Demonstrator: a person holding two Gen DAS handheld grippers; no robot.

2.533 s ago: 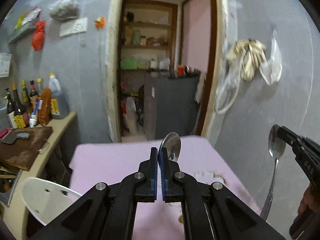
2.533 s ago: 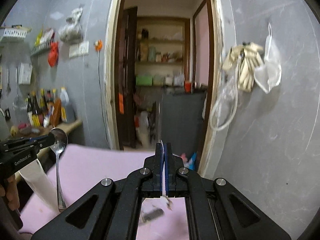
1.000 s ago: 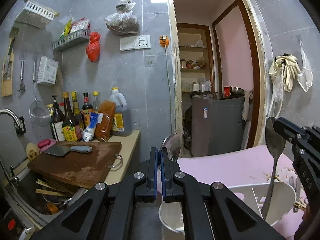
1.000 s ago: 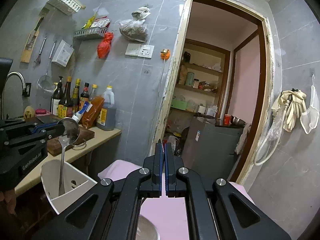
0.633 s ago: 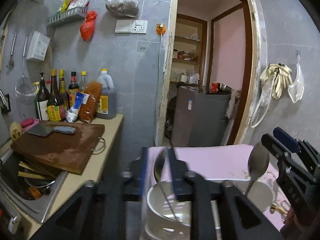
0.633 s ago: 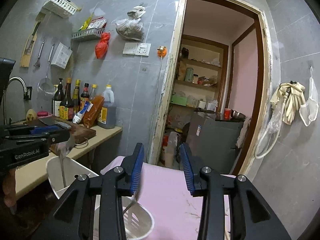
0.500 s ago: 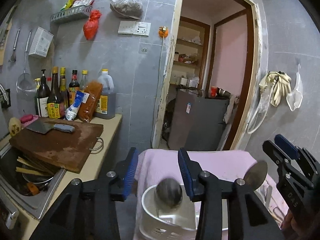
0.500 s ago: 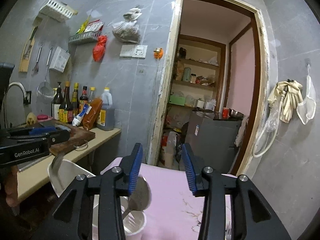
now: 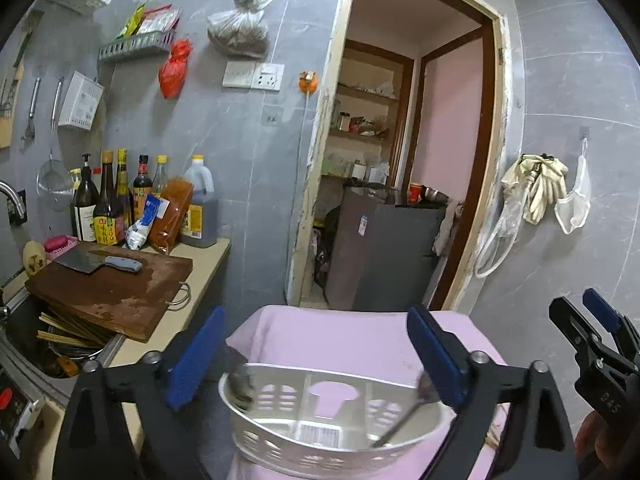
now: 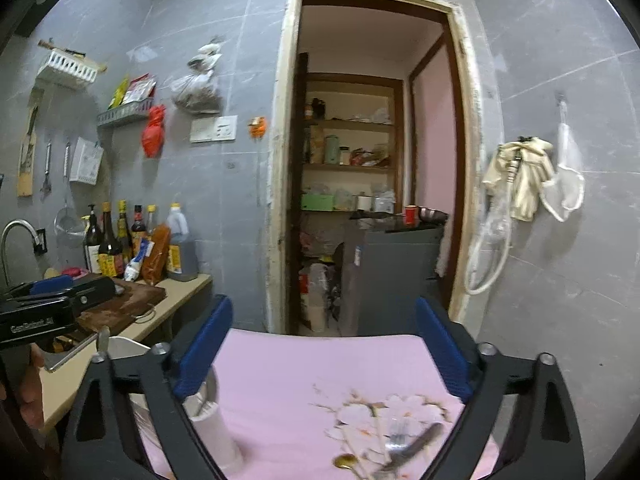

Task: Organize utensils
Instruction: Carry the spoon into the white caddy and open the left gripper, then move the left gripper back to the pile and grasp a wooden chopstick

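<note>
I am looking at a small grey-tiled kitchen with an open doorway (image 9: 404, 168) straight ahead, shelves and a dark cabinet showing through it. On the left a pale bench (image 9: 192, 284) runs along the wall, carrying a dark wooden chopping board (image 9: 116, 288) with a cleaver (image 9: 96, 263) on it and a row of sauce bottles (image 9: 120, 200) at the far side; a sink (image 9: 36, 344) sits at the near left. Gloves (image 9: 538, 184) hang on the right wall. In front of me is a table under a pink cloth (image 9: 340, 336) with a flower print at its near right. My left tool (image 9: 316, 354) has its jaws spread wide, having just been opening, and nothing is between the blue pads. Right below and between its fingers stands the white utensil holder (image 9: 320, 446) on the near left edge of the cloth. Two spoons lie in it: the left spoon (image 9: 240, 385) leans in the left compartment, the right spoon (image 9: 412, 408) slants in the right one, both free of the pads. My right tool (image 10: 322, 354) is also spread wide after just opening, empty, above the cloth to the right of the holder. Near it, on the flower print, lie a fork (image 10: 408, 446) and a small gold spoon (image 10: 346, 460), blurred.
</note>
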